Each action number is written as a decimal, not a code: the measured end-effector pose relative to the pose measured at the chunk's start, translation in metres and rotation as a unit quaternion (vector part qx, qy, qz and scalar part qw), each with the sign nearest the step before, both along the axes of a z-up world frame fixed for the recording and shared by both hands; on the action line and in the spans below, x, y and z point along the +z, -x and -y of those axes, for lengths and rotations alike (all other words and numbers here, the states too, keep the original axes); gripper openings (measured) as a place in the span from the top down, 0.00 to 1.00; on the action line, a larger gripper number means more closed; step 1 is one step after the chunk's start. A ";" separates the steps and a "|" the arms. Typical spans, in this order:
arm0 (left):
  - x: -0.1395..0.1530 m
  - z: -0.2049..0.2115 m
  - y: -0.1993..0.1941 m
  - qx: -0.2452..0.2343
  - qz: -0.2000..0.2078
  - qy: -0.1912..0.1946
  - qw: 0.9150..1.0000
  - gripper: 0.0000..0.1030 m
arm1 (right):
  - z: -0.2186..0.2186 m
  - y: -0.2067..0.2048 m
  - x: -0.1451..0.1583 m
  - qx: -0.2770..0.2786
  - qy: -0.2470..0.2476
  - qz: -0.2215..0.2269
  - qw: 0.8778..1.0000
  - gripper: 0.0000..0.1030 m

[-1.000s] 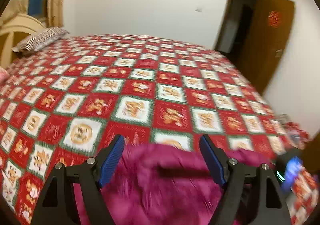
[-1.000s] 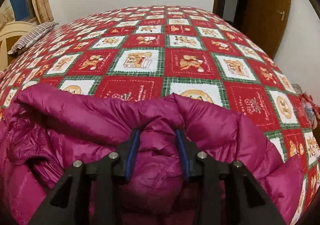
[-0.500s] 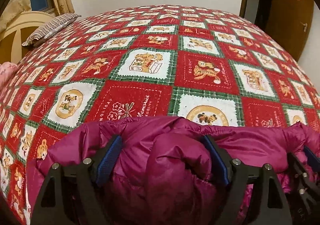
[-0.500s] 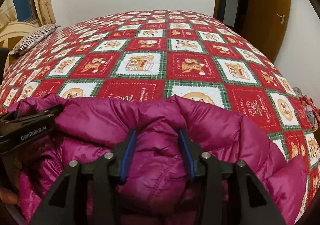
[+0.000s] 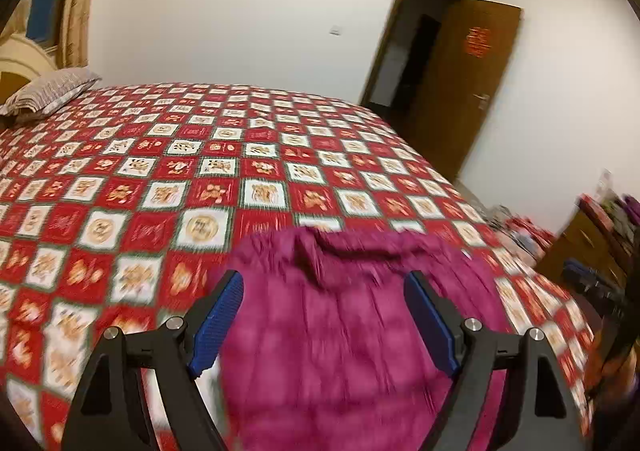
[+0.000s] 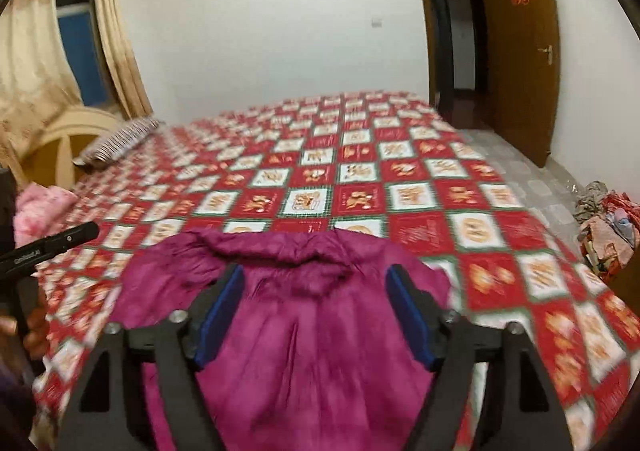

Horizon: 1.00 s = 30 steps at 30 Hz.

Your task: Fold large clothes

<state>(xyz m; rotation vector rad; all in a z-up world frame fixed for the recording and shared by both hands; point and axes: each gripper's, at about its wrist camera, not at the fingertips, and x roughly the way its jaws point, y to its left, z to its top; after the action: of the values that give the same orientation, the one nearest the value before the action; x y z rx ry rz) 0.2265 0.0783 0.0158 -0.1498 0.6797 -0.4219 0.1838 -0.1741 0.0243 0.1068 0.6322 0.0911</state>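
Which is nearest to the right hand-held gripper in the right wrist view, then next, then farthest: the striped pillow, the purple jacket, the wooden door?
1. Purple jacket, on the quilt directly below the right hand-held gripper, whose jaws are opening and no longer grip it.
2. Striped pillow, far left, by the headboard.
3. Wooden door, far right, beyond the bed.

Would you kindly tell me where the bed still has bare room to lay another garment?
Free: the quilt beyond the magenta jacket, right across to the door-side edge. Crowded: the head end, with the striped pillow and pink cloth, and the near edge under the jacket.
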 end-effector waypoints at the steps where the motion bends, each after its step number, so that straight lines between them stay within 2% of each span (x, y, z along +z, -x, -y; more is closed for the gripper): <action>1: 0.006 -0.008 0.023 -0.007 0.002 0.001 1.000 0.20 | 0.001 0.019 0.008 0.001 0.004 0.000 1.000 0.19; 5: 0.015 -0.028 0.094 -0.029 0.010 -0.003 1.000 0.20 | 0.007 0.114 0.035 -0.009 0.029 -0.007 1.000 0.16; 8: 0.007 -0.036 0.158 -0.047 0.021 -0.030 0.998 0.19 | 0.013 0.171 0.038 -0.015 0.027 -0.012 0.999 0.12; 10: -0.009 -0.037 0.192 -0.056 0.015 -0.047 0.997 0.17 | 0.018 0.194 0.032 -0.019 0.021 -0.021 0.999 0.04; 12: -0.032 -0.034 0.213 -0.056 -0.006 -0.060 0.997 0.17 | 0.017 0.217 0.007 -0.030 0.022 -0.047 0.998 0.02; 13: -0.046 -0.031 0.221 -0.052 -0.018 -0.070 0.996 0.17 | 0.017 0.219 -0.003 -0.034 0.024 -0.059 0.997 0.02; 15: -0.073 -0.027 0.238 -0.030 -0.039 -0.079 0.996 0.17 | 0.013 0.226 -0.040 -0.048 0.032 -0.098 0.994 0.03; 19: -0.104 -0.022 0.255 -0.017 -0.074 -0.050 0.996 0.17 | 0.015 0.235 -0.091 -0.068 0.011 -0.135 0.988 0.03; 21: -0.119 -0.018 0.258 -0.012 -0.086 -0.057 0.995 0.17 | 0.016 0.231 -0.117 -0.069 -0.013 -0.164 0.984 0.04; 23: -0.127 -0.015 0.260 -0.007 -0.096 -0.077 0.992 0.17 | 0.014 0.233 -0.132 -0.061 -0.020 -0.178 0.982 0.07; 25: -0.135 -0.014 0.261 -0.003 -0.103 -0.091 0.991 0.17 | 0.008 0.234 -0.144 -0.060 0.000 -0.186 0.981 0.07; 27: -0.141 -0.016 0.262 -0.004 -0.117 -0.084 0.990 0.17 | 0.006 0.236 -0.155 -0.064 0.005 -0.197 0.978 0.07; 30: -0.152 -0.019 0.266 -0.010 -0.140 -0.054 0.989 0.17 | 0.010 0.238 -0.170 -0.068 -0.008 -0.210 0.975 0.07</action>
<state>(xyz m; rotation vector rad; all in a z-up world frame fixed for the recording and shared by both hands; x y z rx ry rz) -0.0395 0.0971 -0.1364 -0.0995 0.9799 -0.3864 -0.0544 -0.1837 -0.1453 0.1884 1.0444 -0.0621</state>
